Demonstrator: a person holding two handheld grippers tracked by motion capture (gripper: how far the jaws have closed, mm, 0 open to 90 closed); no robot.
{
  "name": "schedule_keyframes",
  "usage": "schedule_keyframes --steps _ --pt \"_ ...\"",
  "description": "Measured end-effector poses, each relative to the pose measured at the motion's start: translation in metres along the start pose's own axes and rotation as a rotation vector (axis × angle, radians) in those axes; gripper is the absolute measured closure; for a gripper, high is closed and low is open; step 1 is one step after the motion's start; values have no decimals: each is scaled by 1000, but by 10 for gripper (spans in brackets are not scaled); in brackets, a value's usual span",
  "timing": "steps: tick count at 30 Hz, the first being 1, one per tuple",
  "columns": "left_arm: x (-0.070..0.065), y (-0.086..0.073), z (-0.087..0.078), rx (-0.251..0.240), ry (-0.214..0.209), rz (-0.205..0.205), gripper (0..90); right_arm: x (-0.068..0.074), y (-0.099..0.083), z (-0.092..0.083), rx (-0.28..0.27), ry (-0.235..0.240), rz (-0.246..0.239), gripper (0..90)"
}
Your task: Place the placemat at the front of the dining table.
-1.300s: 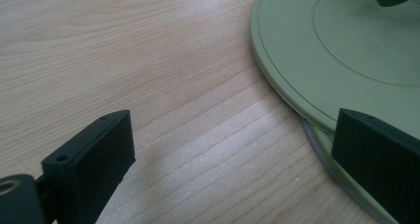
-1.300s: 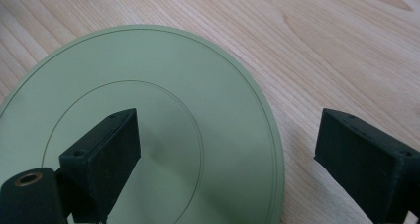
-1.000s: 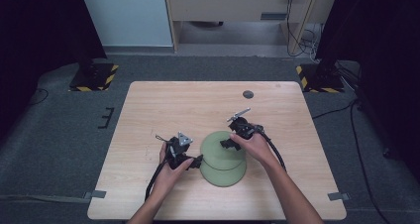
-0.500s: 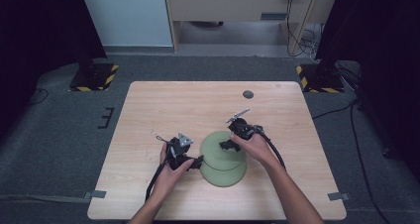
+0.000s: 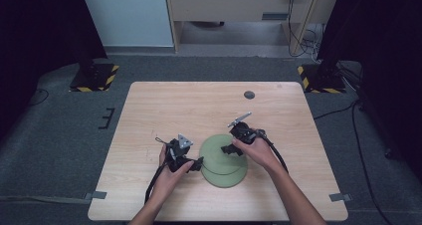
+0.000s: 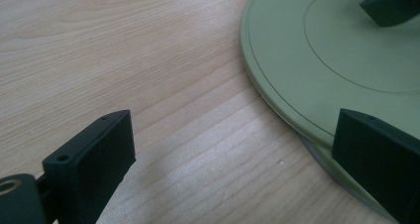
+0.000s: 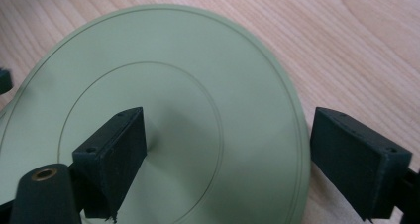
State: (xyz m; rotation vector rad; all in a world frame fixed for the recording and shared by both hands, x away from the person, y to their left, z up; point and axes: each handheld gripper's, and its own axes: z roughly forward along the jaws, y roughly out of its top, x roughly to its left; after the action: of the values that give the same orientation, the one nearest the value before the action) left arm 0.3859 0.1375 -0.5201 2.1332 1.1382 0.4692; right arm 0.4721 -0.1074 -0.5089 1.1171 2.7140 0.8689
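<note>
Two pale green plates (image 5: 224, 160) lie stacked upside down on the wooden table (image 5: 164, 105), their bases up. The upper plate (image 7: 163, 115) shows a raised ring around its foot, and the lower plate (image 6: 337, 172) peeps out beneath its rim as a thin second edge. The count is made from that edge alone; whether anything more sits under them cannot be told.

The stack lies between the two claws. The right gripper (image 5: 234, 148) hangs over the upturned base with its jaws spread wide: one jaw stands over the foot ring, the other beyond the rim over bare wood, so the plate's outer band lies between them, but neither pad presses on it. The left gripper (image 5: 196, 164) comes at the stack from the opposite side, low at the table. Its jaws are also spread, one over bare wood, the other at the rim of the upper plate, right where the two edges meet. It pinches nothing.

As a judgement, the work appears to be taking the top plate off the stack, and it is at the start: both plates are still nested and flat, and no grip has been made. Left to do are closing on the upper rim, lifting it clear and setting it down.

Beyond the right gripper, near the far edge of the table, lies one small dark disc (image 5: 249, 94). Each gripper trails one cable towards the person's forearms.
</note>
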Motion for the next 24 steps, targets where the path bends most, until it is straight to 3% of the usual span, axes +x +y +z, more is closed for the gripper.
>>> schedule_keyframes --steps 7,14,24 --pt "-6 -5 1 16 -8 16 22 -3 11 3 -12 -2 -2 116" --pt "-7 -6 3 6 -7 5 16 -15 9 11 -6 28 45 98" --pt "-9 -4 6 1 2 6 1 -15 8 10 -10 59 44 145"
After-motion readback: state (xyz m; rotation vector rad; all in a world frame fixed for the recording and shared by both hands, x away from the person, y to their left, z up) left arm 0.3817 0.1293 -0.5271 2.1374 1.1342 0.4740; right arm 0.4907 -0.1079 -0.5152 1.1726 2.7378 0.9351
